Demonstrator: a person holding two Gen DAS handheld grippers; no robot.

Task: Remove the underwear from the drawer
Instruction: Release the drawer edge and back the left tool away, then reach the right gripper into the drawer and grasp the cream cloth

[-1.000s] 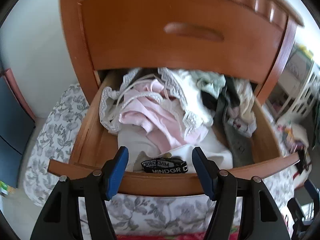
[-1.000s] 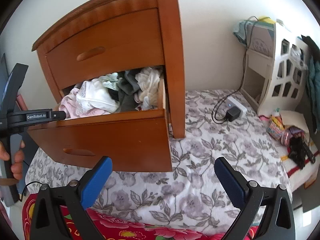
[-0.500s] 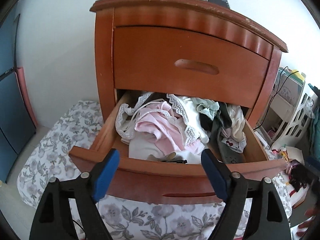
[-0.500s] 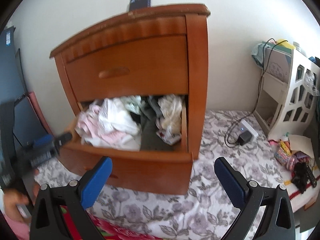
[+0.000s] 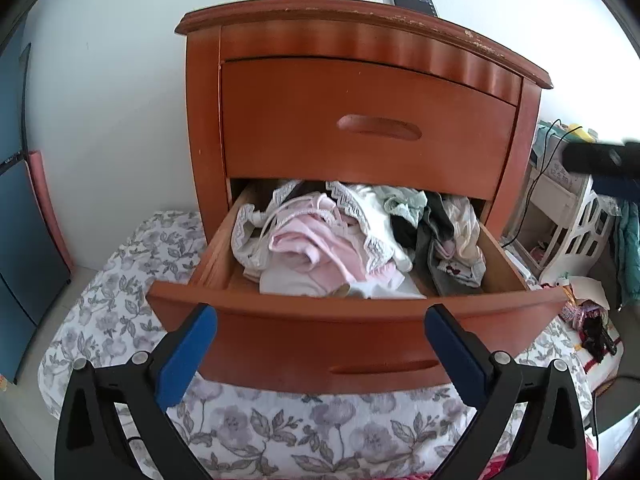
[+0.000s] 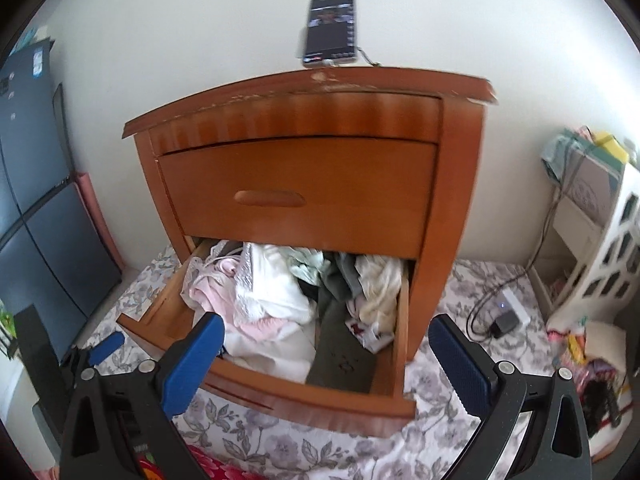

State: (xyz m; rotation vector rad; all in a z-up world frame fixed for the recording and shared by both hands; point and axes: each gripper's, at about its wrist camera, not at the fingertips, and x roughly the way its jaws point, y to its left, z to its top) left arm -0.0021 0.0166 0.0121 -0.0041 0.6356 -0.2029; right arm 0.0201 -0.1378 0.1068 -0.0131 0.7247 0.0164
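Observation:
The lower drawer [image 5: 352, 312] of a wooden nightstand stands pulled out, heaped with underwear: a pink piece [image 5: 316, 244], white lace-edged pieces [image 5: 372, 216], a dark grey garment [image 5: 452, 276]. My left gripper [image 5: 320, 354] hangs open in front of the drawer face, holding nothing. The right wrist view looks down into the same drawer [image 6: 304, 392] and its underwear pile [image 6: 276, 296]; my right gripper [image 6: 328, 362] is open and empty just before the drawer's front edge. The left gripper's blue pad [image 6: 104, 344] shows at lower left.
The upper drawer [image 5: 376, 128] is shut. A phone [image 6: 330, 30] leans against the wall on the nightstand top. A floral sheet [image 5: 120, 280] lies under the nightstand. To the right are a white rack [image 6: 612, 264] and a charger with its cable [image 6: 506, 320]; blue panels [image 6: 36, 240] stand left.
The left gripper drew back from the drawer's front edge and its fingers spread wider. The right gripper swung left and higher, and now faces the open drawer.

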